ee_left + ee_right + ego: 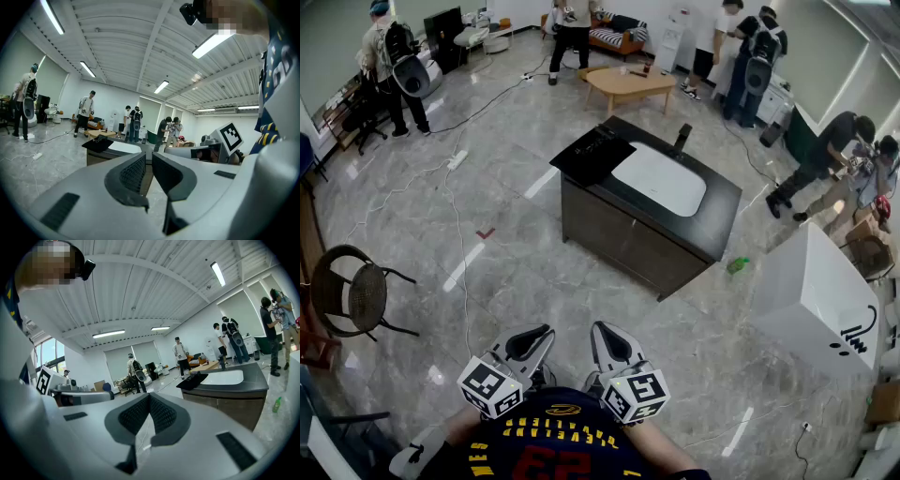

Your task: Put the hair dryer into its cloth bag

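A dark table (630,232) stands in the middle of the room, a few steps ahead of me. On it lie a white oblong thing (659,178), maybe the cloth bag, and a flat black thing (592,155); a small black upright object (682,138) stands at its far edge. I cannot pick out the hair dryer for sure. Both grippers are held close to my body, far from the table. My left gripper (532,339) (147,157) has a narrow gap between its pads and nothing in it. My right gripper (609,336) (150,397) is shut and empty.
A white cabinet (820,300) stands to the right, with a green bottle (737,265) on the floor beside it. A round chair (356,292) is at the left. Cables run across the marble floor. Several people stand around the room's edges, near a wooden coffee table (623,84).
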The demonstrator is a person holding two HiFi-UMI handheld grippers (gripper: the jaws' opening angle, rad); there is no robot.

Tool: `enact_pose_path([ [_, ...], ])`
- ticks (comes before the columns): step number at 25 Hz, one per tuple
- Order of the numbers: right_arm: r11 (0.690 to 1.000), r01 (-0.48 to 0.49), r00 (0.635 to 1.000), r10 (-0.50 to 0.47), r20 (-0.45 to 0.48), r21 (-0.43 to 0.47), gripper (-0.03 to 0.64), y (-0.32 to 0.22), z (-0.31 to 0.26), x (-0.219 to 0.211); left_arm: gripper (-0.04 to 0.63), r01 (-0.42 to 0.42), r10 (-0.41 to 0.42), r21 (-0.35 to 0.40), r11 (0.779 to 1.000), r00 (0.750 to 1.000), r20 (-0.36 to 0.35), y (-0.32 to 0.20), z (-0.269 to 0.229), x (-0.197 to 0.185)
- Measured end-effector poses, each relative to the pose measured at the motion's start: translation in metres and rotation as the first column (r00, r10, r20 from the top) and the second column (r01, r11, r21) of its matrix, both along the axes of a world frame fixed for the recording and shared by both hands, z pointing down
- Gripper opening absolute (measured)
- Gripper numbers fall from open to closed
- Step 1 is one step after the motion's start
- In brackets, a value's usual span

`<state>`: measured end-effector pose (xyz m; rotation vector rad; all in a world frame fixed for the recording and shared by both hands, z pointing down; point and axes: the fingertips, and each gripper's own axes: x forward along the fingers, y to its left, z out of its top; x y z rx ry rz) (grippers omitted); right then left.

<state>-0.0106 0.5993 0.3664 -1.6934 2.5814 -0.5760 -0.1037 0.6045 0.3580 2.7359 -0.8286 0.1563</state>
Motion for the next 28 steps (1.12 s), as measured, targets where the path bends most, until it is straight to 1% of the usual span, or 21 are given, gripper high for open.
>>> enact_pose_path([
  [4,1.0,0.009,1.0,-0.009,0.004,0.012,0.008,0.009,0.0,0.007,0.04,-0.002,0.002,-0.006,1.0,1.0,0.001,0.008,0.003,0.01],
  [10,0.999,0.03,0.999,-0.03,0.012,0.019,0.008,0.018,-0.003,0.035,0.04,0.017,-0.016,-0.004,1.0,1.0,0.01,0.017,0.0,0.04],
  [15,0.999,0.032,0.997,-0.035,0.07,0.037,0.008,0.025,-0.004,0.068,0.04,0.02,-0.02,0.003,1.0,0.999,0.03,0.025,0.001,0.075],
  [18,1.0,0.026,0.995,-0.026,0.1,0.004,0.008,0.028,0.004,0.086,0.04,0.011,-0.011,0.003,1.0,0.999,0.051,0.033,0.003,0.096],
  [20,0.999,0.041,0.992,-0.037,0.121,-0.031,0.008,0.027,0.013,0.091,0.04,0.01,-0.01,-0.005,1.0,0.998,0.067,0.037,0.006,0.105],
  [22,0.996,0.065,0.989,-0.056,0.14,-0.056,0.008,0.023,0.02,0.091,0.04,0.031,-0.029,-0.021,0.999,0.997,0.075,0.035,0.01,0.105],
  [25,0.993,0.09,0.986,-0.079,0.146,-0.073,0.008,0.015,0.026,0.087,0.04,0.082,-0.077,-0.069,0.994,0.995,0.063,0.026,0.018,0.095],
  [28,0.989,0.11,0.985,-0.096,0.145,-0.097,0.008,0.002,0.034,0.079,0.04,0.095,-0.089,-0.091,0.991,0.994,0.064,0.014,0.024,0.09],
])
